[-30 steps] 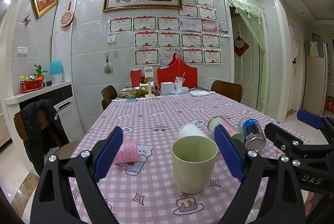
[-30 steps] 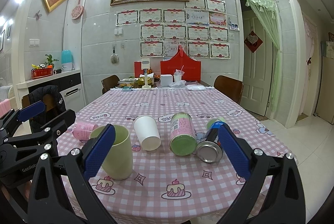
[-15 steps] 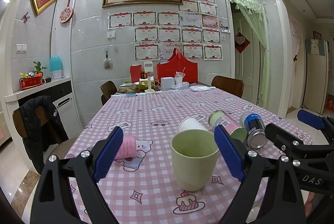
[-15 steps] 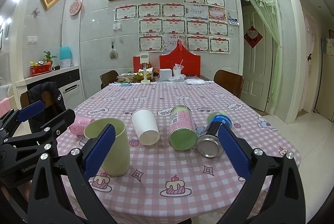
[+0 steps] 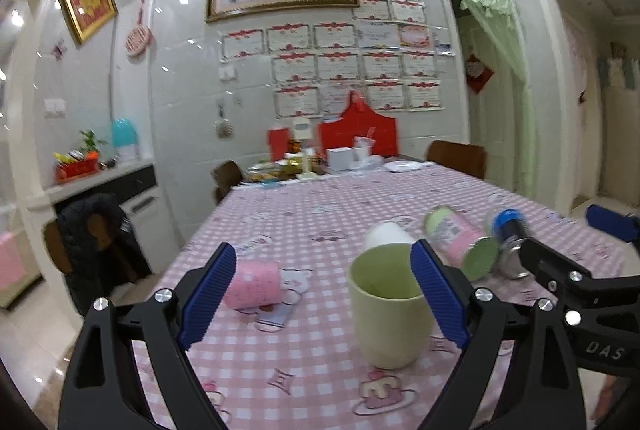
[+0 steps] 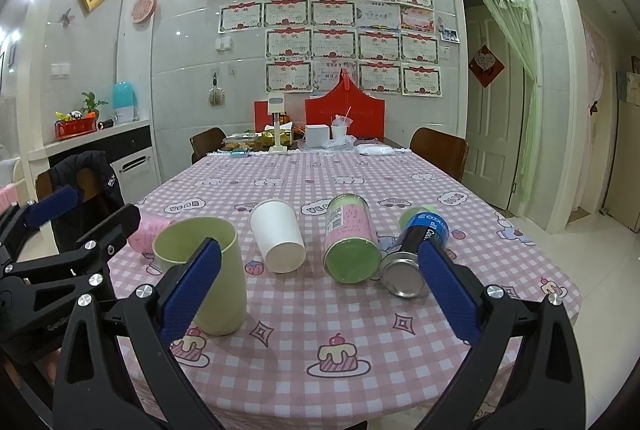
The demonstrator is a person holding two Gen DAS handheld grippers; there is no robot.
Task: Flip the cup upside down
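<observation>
A pale green cup (image 5: 390, 306) stands upright, mouth up, near the front edge of the pink checked table. In the right wrist view it (image 6: 208, 274) is at the lower left. My left gripper (image 5: 324, 294) is open and empty; the cup sits just beyond its right blue pad (image 5: 438, 294). My right gripper (image 6: 320, 294) is open and empty, in front of the table edge; its left pad (image 6: 192, 290) overlaps the cup in view.
A white paper cup (image 6: 280, 236), a pink-and-green can (image 6: 350, 240) and a blue can (image 6: 416, 254) lie on their sides behind the cup. A pink cup (image 5: 252, 286) lies to the left. Chairs and clutter (image 6: 316, 137) stand at the table's far end.
Both grippers have risen and tilted a little, so the table sits lower in view. The left wrist view has shifted left and is blurred by motion. The cup has not moved.
</observation>
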